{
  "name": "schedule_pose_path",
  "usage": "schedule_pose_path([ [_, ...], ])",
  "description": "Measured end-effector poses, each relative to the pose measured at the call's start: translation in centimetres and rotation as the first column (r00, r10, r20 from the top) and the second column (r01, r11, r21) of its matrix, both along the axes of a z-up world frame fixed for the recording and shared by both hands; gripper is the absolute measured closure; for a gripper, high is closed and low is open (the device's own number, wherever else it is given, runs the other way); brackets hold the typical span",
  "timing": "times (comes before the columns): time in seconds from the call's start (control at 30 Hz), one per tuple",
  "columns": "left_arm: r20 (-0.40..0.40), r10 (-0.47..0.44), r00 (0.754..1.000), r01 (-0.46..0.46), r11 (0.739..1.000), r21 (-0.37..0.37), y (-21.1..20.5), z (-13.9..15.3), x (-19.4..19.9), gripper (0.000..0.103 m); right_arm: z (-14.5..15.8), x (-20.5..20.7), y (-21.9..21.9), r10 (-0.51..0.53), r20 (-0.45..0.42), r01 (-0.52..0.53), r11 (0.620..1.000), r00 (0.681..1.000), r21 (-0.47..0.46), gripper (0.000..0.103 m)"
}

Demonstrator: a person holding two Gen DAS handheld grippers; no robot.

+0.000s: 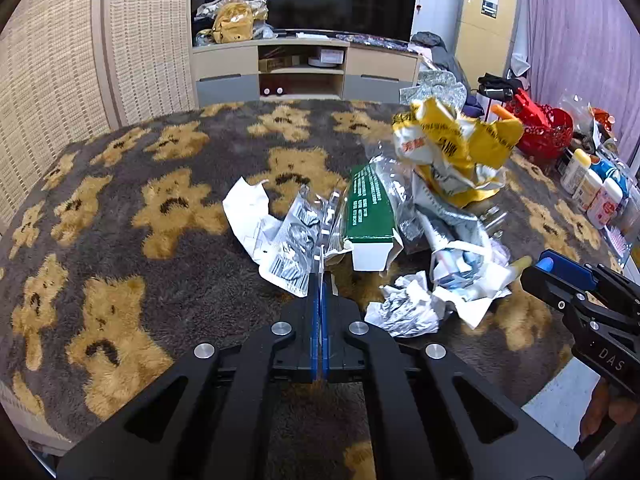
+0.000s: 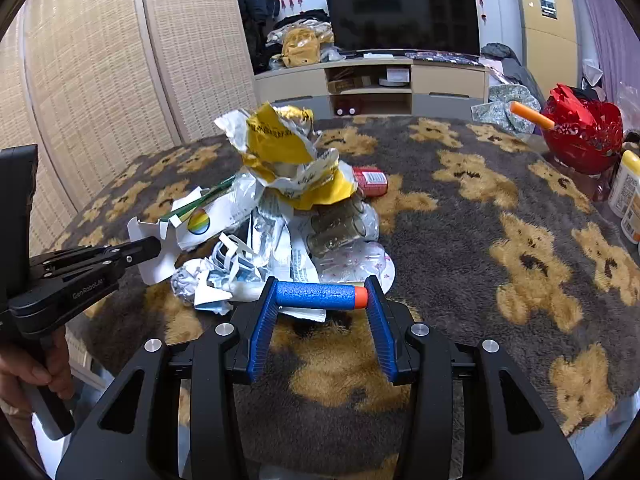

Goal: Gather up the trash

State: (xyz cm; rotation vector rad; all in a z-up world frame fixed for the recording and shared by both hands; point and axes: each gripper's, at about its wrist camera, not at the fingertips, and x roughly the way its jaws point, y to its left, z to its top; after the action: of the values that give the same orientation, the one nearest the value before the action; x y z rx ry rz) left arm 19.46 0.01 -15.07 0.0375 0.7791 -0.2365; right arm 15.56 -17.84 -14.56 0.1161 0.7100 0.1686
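Observation:
A pile of trash lies on the bear-pattern blanket (image 1: 120, 208): a crumpled yellow bag (image 1: 452, 144), a green and white box (image 1: 370, 216), a torn clear blister pack (image 1: 288, 244), crumpled paper (image 1: 408, 308). My left gripper (image 1: 320, 280) is shut with its tips at the blister pack's edge; it also shows in the right wrist view (image 2: 148, 250). My right gripper (image 2: 320, 296) is shut on a blue foam dart (image 2: 316, 294) with an orange tip, held crosswise just before the pile (image 2: 280, 216); it also shows in the left wrist view (image 1: 548, 266).
A red basket (image 2: 580, 140) with an orange dart (image 2: 530, 114) stands at the far right. White bottles (image 1: 592, 188) line the right edge. A red can (image 2: 370, 180) and small glass jars (image 2: 338, 228) lie in the pile. A TV stand (image 1: 304, 68) is behind.

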Motion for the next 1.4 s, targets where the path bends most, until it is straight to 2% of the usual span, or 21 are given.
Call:
schedule_pose_path([
  [0.17, 0.044, -0.010, 0.999, 0.010, 1.000, -0.011, 0.1, 2.5, -1.5, 0.103, 1.9, -1.0, 0.0, -0.002, 0.031, 0.001, 1.000, 1.000, 0.004, 0.058],
  [0.47, 0.148, -0.025, 0.989, 0.027, 1.000, -0.009, -0.1, 8.4, -6.6, 0.103, 6.3, -4.5, -0.1, -0.012, 0.095, 0.012, 1.000, 0.995, 0.006, 0.058],
  [0.67, 0.216, -0.028, 0.976, 0.033, 0.999, -0.017, 0.1, 12.2, -11.3, 0.103, 9.4, -8.1, -0.2, -0.020, 0.146, 0.020, 1.000, 0.989, 0.002, 0.058],
  [0.87, 0.264, -0.018, 0.964, 0.023, 1.000, -0.015, 0.5, 14.7, -16.3, 0.103, 12.0, -12.4, -0.5, -0.025, 0.191, 0.026, 1.000, 0.981, -0.006, 0.058],
  [1.13, 0.268, -0.001, 0.963, 0.007, 1.000, -0.023, 1.1, 14.8, -21.9, 0.103, 13.0, -17.4, -0.7, -0.020, 0.205, 0.025, 0.999, 0.978, -0.025, 0.058],
  [1.27, 0.234, 0.007, 0.972, -0.002, 1.000, -0.025, 1.5, 13.2, -23.9, 0.103, 12.1, -19.0, -0.5, -0.012, 0.184, 0.019, 0.999, 0.983, -0.036, 0.058],
  [1.4, 0.170, 0.009, 0.985, -0.005, 1.000, -0.023, 1.7, 10.2, -25.2, 0.103, 10.1, -20.1, -0.1, -0.001, 0.137, 0.007, 0.999, 0.991, -0.044, 0.058],
])
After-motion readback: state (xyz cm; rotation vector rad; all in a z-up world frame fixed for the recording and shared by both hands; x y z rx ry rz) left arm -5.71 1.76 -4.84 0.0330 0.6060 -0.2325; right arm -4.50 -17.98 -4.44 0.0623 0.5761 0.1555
